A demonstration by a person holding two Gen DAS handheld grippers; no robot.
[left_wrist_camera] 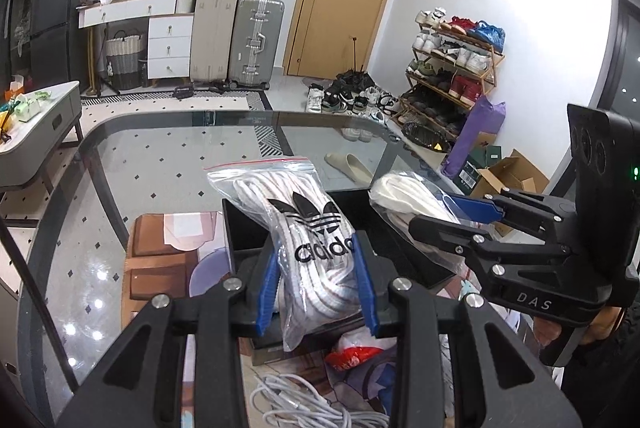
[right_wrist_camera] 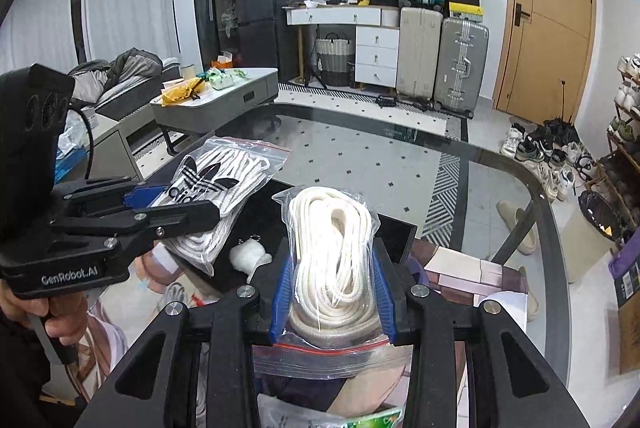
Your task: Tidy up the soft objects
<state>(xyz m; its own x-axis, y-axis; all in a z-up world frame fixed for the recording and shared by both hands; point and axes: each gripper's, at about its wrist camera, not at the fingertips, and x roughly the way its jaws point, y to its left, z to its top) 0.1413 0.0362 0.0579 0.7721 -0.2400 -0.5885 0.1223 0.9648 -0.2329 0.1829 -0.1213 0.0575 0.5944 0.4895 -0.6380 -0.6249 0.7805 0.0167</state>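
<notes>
My left gripper [left_wrist_camera: 316, 280] is shut on a clear zip bag of white laces with a black Adidas logo [left_wrist_camera: 308, 228], held above a black tray [left_wrist_camera: 244, 228] on the glass table. The bag also shows in the right wrist view [right_wrist_camera: 208, 183], with the left gripper [right_wrist_camera: 176, 203] on it. My right gripper [right_wrist_camera: 334, 292] is shut on a clear zip bag of cream rope [right_wrist_camera: 334, 248], also over the black tray [right_wrist_camera: 396, 232]. In the left wrist view the right gripper [left_wrist_camera: 460, 216] holds the rope bag [left_wrist_camera: 404, 199] at the right.
The glass table's dark rim [left_wrist_camera: 160, 115] curves ahead. A white soft wad [right_wrist_camera: 250, 254] lies in the tray. White cables [left_wrist_camera: 304, 404], a red and white packet [left_wrist_camera: 352, 352] and a green packet [right_wrist_camera: 376, 420] lie close to me. A brown box [left_wrist_camera: 156, 260] shows under the glass.
</notes>
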